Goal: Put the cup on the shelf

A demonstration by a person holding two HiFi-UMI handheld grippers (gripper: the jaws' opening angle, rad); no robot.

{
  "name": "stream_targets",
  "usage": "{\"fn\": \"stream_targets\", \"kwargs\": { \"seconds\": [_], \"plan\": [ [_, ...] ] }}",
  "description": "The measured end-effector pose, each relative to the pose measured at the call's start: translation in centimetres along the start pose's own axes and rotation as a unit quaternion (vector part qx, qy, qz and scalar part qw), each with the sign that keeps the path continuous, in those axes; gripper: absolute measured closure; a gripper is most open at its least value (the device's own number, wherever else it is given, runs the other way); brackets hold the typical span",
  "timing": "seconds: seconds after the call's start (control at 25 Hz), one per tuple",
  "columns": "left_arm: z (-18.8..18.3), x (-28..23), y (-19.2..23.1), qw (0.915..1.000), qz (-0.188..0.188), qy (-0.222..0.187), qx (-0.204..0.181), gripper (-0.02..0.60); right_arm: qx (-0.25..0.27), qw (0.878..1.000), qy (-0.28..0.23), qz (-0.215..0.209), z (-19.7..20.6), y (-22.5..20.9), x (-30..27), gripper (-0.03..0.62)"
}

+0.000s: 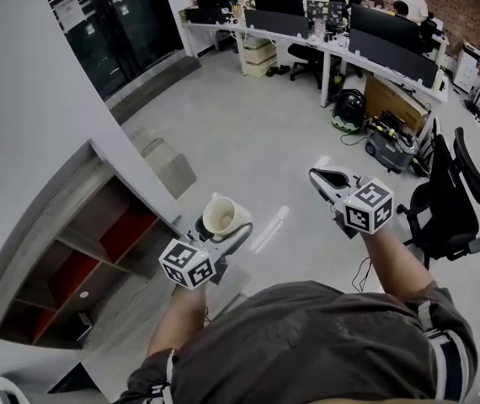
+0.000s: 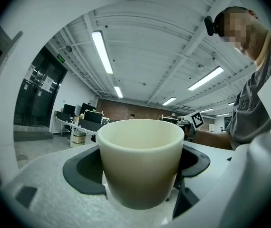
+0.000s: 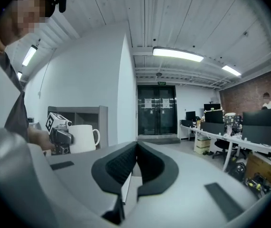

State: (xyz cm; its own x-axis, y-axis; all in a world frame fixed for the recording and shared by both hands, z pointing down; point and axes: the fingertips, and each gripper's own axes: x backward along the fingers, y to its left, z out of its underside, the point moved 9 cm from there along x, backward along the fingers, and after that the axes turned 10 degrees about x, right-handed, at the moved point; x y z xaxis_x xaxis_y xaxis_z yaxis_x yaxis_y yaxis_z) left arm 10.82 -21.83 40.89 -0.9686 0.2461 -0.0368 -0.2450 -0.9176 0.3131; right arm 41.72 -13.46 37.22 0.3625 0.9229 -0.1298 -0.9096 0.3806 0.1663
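Grey-shirted shoulders (image 1: 307, 343) fill the foreground as a person stands beside a grey shelf (image 1: 72, 251) with red-backed compartments, both forearms stretched forward and each hand carrying a marker-cubed tool. On the side nearer the shelf, the left gripper (image 1: 216, 232) is raised at about chest height, its jaws clamped on a cream cup (image 1: 221, 215). In the left gripper view the cup sits upright, mouth up, between the two dark pads, which press its wall from either side. The right gripper view shows its handle turned away from the tool. The cup hangs in the air just off the shelf's outer corner, apart from it and inside none of its compartments.

Farther from the shelf, on the other side of the cup, the right gripper (image 1: 320, 177) is held out level at a similar height, well apart from its partner. Its own view shows the ridged black jaws pressed together with nothing between them.

Across the pale floor (image 1: 248, 133), well away from the shelf, stand desks (image 1: 333, 49) with monitors, and a black office chair (image 1: 455, 200).
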Motion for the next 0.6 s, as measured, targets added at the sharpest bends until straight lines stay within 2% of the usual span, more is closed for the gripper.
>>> {"fn": "stream_targets", "kwargs": {
  "seconds": [0.16, 0.32, 0.44, 0.6],
  "plan": [
    [0.1, 3.0, 1.8, 0.9986, -0.051, -0.014, 0.000, 0.152, 0.014, 0.999, -0.006, -0.049, -0.8, 1.5, -4.3, 0.602],
    [0.5, 7.2, 3.7, 0.9930, -0.115, -0.024, 0.005, 0.152, 0.024, 0.994, -0.014, -0.106, -1.7, 4.1, -8.8, 0.602],
    [0.4, 10.4, 4.6, 0.9855, -0.167, -0.031, 0.005, 0.152, 0.029, 0.988, -0.019, -0.149, -2.4, 6.4, -11.7, 0.602],
    [0.1, 15.5, 5.7, 0.9700, -0.241, -0.036, 0.005, 0.152, 0.035, 0.976, -0.023, -0.213, -3.5, 10.5, -15.4, 0.602]
  ]
}}
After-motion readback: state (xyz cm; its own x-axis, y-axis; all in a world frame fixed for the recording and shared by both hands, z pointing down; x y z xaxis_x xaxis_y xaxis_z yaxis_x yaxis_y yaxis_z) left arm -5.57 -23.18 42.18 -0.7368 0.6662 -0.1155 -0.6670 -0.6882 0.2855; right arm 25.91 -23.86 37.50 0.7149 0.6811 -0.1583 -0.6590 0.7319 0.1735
